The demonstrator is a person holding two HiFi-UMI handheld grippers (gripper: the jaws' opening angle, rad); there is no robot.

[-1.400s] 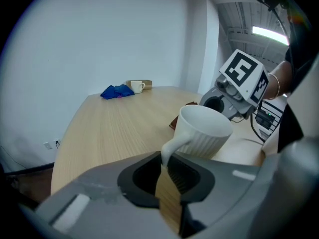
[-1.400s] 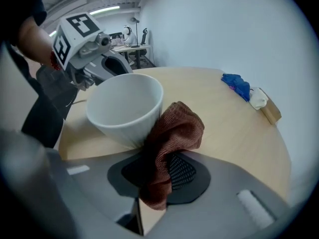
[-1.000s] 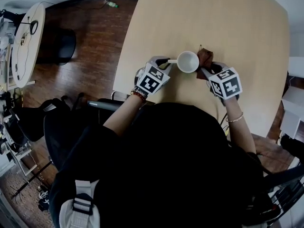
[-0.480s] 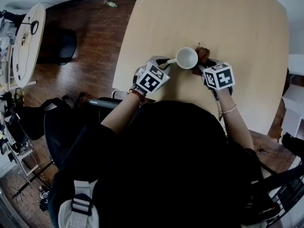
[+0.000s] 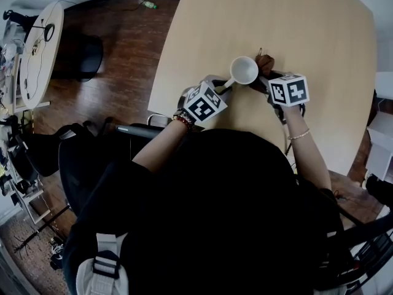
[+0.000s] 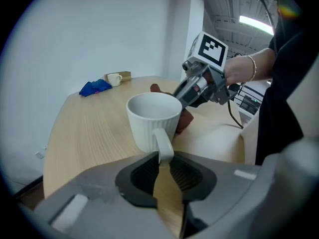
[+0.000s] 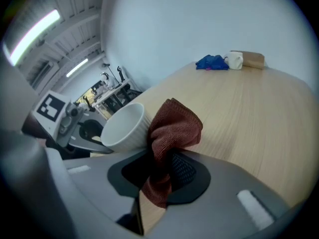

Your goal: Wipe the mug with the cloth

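**Mug (image 5: 244,70) meets cloth (image 5: 264,62) on a pale wooden table (image 5: 307,29)**

One white ribbed mug stands on the light wood-grain table, set between two hand-held grippers. The left gripper (image 5: 222,86) has the mug's handle nipped between its jaw tips. Those jaws have just been opening, and the pads stand apart further back. The right gripper (image 5: 268,78) is clamped tight on one rust-brown cloth, whose bunched top touches the mug's side opposite the handle.

The only markings on show are black-and-white square patterns on the two marker cubes (image 5: 288,90), one on each gripper.

At the table's far end, well apart from the work, lie three more things side by side: a second mug (image 7: 235,60), small and white, a blue cloth (image 7: 212,62) and a brown box (image 7: 253,59).

The table stands on a dark wooden floor (image 5: 116,54) against a plain white wall (image 6: 99,29). A round white table (image 5: 37,54) sits off to the person's left, and strip lights (image 6: 256,24) run overhead.
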